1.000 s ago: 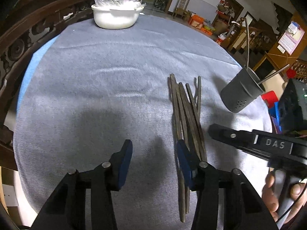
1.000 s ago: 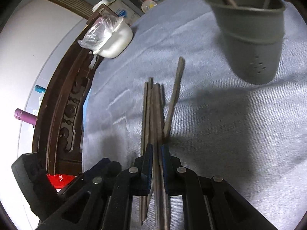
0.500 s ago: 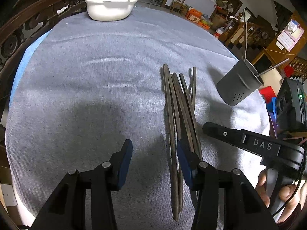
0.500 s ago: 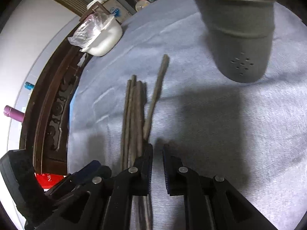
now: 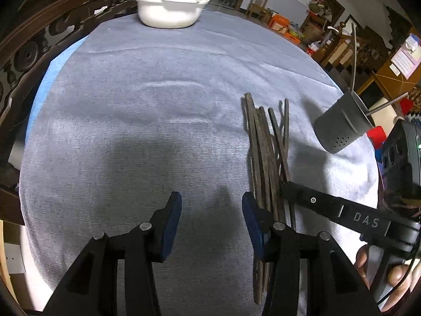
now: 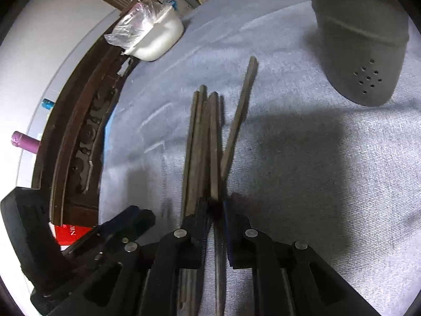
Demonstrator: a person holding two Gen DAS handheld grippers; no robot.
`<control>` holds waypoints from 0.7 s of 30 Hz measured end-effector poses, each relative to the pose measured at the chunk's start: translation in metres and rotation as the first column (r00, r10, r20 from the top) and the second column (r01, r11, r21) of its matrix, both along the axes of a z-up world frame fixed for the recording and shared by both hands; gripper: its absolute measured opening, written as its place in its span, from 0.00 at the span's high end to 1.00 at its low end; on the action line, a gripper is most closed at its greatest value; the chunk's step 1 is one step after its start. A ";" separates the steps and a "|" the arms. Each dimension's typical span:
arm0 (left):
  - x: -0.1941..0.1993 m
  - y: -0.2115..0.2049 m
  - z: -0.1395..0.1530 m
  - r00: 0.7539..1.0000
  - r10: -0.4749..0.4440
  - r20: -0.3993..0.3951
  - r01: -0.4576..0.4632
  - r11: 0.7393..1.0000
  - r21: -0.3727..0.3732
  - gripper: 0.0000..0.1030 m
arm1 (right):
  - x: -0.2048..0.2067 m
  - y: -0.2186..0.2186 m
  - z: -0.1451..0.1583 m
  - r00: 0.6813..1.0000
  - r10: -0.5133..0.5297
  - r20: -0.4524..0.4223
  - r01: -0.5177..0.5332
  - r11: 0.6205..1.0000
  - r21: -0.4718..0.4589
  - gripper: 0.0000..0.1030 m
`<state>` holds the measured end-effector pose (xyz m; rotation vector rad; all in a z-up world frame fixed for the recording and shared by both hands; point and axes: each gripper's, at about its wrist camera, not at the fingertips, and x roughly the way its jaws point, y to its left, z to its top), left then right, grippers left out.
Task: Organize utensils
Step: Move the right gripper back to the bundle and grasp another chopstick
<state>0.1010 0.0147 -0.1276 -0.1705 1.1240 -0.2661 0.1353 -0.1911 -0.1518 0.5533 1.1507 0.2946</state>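
On the grey-clothed bench point(image 5: 158, 121), chopsticks point(image 5: 265, 152) lay bundled near the perforated grey holder point(image 5: 339, 129), which already held a few. Right tongs point(image 6: 216, 208) were nearly closed around one chopstick point(image 6: 214, 142) near its end; firm pinch unclear. Left tongs point(image 5: 211, 218) sat half open and empty beside the bundle. Pick step; next needs lift, tilt, drop into holder.
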 end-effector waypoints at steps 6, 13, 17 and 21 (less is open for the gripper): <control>-0.003 -0.002 0.001 1.000 -0.018 -0.001 0.018 1.000 -0.001 0.52 | -0.007 -0.019 0.004 0.997 -0.075 0.026 0.077 0.995 -0.056 0.86; -0.001 -0.017 -0.001 0.997 -0.073 -0.006 0.072 0.997 -0.029 0.52 | -0.014 -0.045 0.009 0.990 -0.136 0.033 0.136 0.991 -0.017 0.86; 0.001 -0.025 0.000 0.995 -0.093 -0.025 0.091 0.993 -0.075 0.52 | -0.014 -0.049 0.007 0.989 -0.146 0.025 0.146 0.989 -0.007 0.86; 0.006 -0.033 -0.004 0.994 -0.107 -0.035 0.106 0.994 -0.037 0.52 | -0.017 -0.053 0.004 0.988 -0.152 0.018 0.152 0.988 0.006 0.86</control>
